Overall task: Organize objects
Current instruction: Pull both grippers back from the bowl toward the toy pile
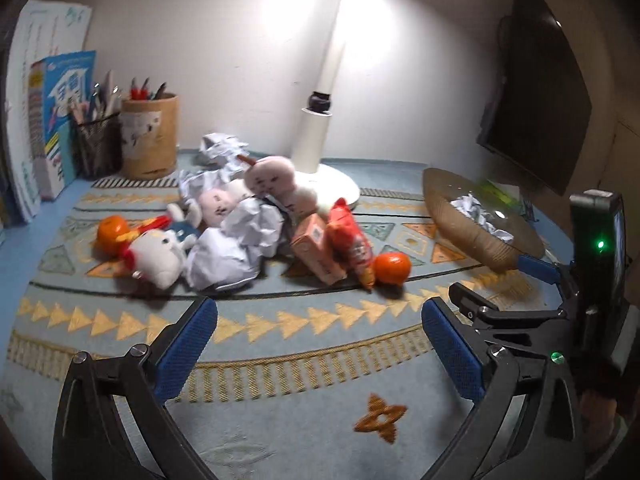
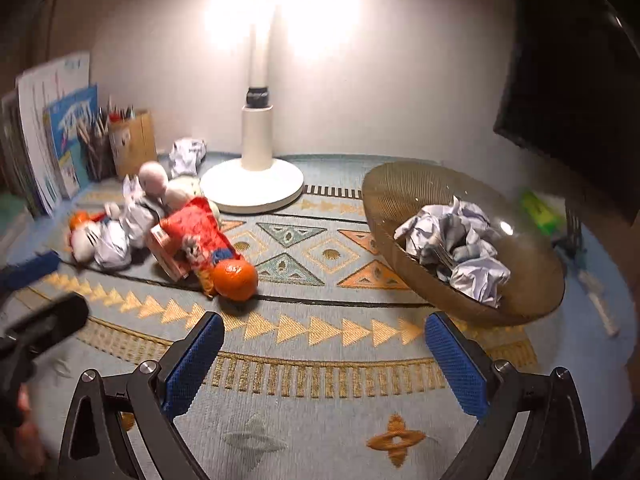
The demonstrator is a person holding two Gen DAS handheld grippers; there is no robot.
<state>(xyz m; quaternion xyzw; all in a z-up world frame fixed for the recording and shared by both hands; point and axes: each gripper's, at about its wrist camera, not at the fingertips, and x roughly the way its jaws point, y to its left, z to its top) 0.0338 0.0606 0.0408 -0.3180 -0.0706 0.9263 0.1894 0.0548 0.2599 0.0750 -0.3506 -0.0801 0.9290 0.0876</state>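
On patterned mat, both hand-held grippers (image 1: 320,344) (image 2: 324,352) spread wide, empty, snack box (image 1: 318,250) print unreadable

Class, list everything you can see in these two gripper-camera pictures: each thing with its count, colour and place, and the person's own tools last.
crumpled paper balls: several, white, in the pile left of the lamp; more in the bowl.
bowl: one, brown, tilted, right.
plush toys: several, white and pink, in the pile.
oranges: two, one at each end of the pile.
snack bag: one, red, on the pile.
small box: one, pale orange, beside the bag.
lamp: one, white, centre back.
pen holders: two, tan and black mesh, back left.
books: some, blue and white, far left.
rug: one, blue-patterned, underneath.
left gripper: open.
right gripper: open.
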